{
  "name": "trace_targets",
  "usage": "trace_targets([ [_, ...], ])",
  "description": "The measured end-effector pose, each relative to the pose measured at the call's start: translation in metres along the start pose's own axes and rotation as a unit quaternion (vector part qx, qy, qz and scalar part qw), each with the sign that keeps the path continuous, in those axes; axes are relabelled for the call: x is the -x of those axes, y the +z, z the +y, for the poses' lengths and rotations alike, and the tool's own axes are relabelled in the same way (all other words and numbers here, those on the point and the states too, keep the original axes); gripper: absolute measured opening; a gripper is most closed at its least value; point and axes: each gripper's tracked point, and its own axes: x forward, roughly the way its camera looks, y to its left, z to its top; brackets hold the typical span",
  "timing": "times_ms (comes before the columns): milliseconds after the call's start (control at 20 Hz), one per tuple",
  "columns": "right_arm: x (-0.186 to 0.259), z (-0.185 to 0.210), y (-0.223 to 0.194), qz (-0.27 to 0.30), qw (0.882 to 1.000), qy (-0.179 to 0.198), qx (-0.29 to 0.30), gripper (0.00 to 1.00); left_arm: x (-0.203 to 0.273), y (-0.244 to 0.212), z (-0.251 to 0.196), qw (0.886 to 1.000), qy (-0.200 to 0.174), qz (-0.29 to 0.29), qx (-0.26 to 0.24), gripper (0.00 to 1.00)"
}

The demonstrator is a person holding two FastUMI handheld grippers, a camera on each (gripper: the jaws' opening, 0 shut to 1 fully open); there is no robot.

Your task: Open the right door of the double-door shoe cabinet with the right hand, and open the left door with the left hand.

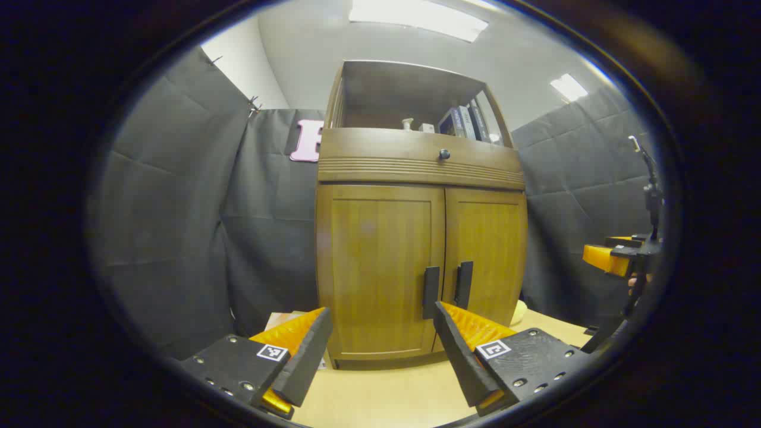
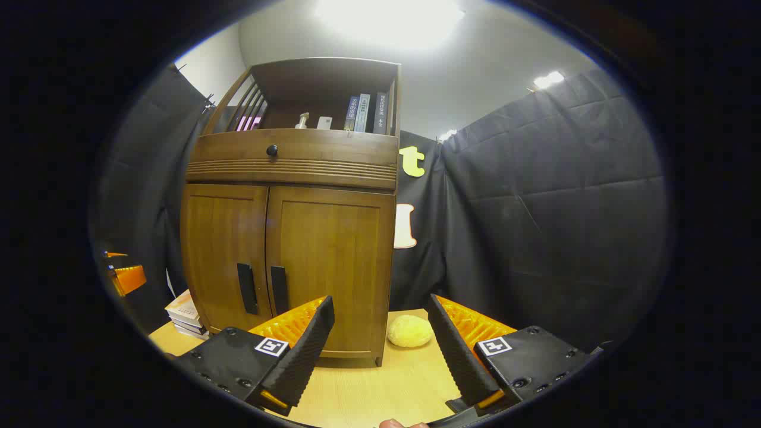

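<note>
A brown wooden shoe cabinet (image 1: 416,249) (image 2: 285,238) stands on a light wood table, both doors shut. The left door (image 1: 380,267) (image 2: 223,249) and right door (image 1: 487,249) (image 2: 330,261) each carry a black vertical handle at the centre seam: left handle (image 1: 430,292) (image 2: 246,288), right handle (image 1: 464,285) (image 2: 279,290). My left gripper (image 1: 380,318) is open, a short way in front of the left door. My right gripper (image 2: 380,309) is open too, in front of the cabinet's right corner. The right gripper (image 1: 618,255) also shows at the far right of the left gripper view.
A drawer with a round knob (image 1: 444,154) and an open shelf with books (image 2: 364,113) top the cabinet. A yellow sponge-like lump (image 2: 409,330) lies on the table (image 2: 380,380) right of the cabinet. A stack of books (image 2: 184,318) sits at its left.
</note>
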Motion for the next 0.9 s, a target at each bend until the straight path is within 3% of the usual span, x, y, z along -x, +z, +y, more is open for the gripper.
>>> trace_targets([
  [200,0.003,0.001,0.006,-0.002,1.000,-0.003,-0.019,0.96,0.007,0.000,0.005,1.000,0.004,-0.004,-0.005,1.00],
  [500,0.008,0.000,0.008,-0.002,1.000,0.001,-0.007,1.00,0.019,0.009,0.021,1.000,0.026,-0.016,-0.005,1.00],
  [900,-0.006,0.019,0.005,0.010,0.999,0.037,-0.013,1.00,0.041,0.005,0.030,0.998,0.063,-0.012,-0.001,1.00],
])
